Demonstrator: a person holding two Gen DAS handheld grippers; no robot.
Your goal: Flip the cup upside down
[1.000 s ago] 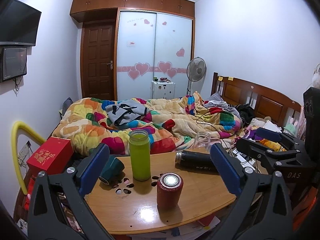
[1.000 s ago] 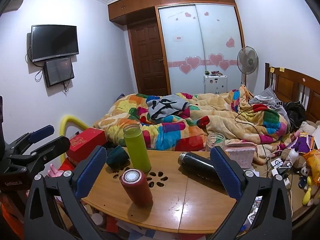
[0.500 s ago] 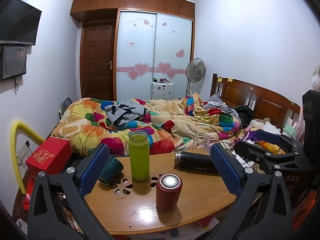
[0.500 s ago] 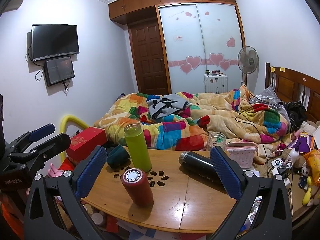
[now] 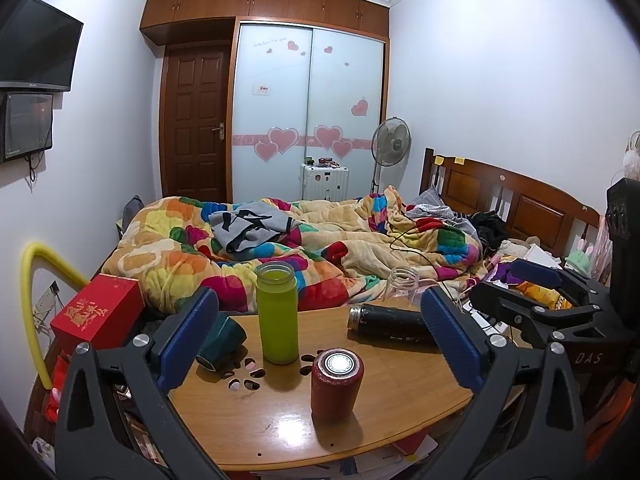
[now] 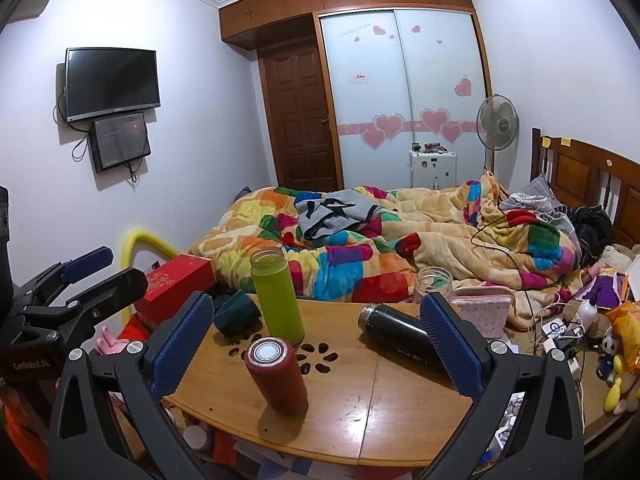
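Several cups stood on the table point(image 5: 400, 396); which one the task meant I could not tell for certain; the likeliest seemed the red cup point(image 5: 337, 385) nearest both cameras, upright near the front edge, a round shiny disc on its top; behind it stood a green bottle point(image 5: 277, 315), open-mouthed; a black flask point(image 5: 390, 325) and a dark teal cup point(image 5: 222, 339) lay on their sides. The left gripper point(image 5: 320, 340) and the right gripper point(image 6: 316, 344) both hung short of the table, jaws spread wide and grasping nothing. The red cup looked rigid and fairly light, its wall perhaps slick; a hold across mid-body seemed best, leaving room to turn it over.
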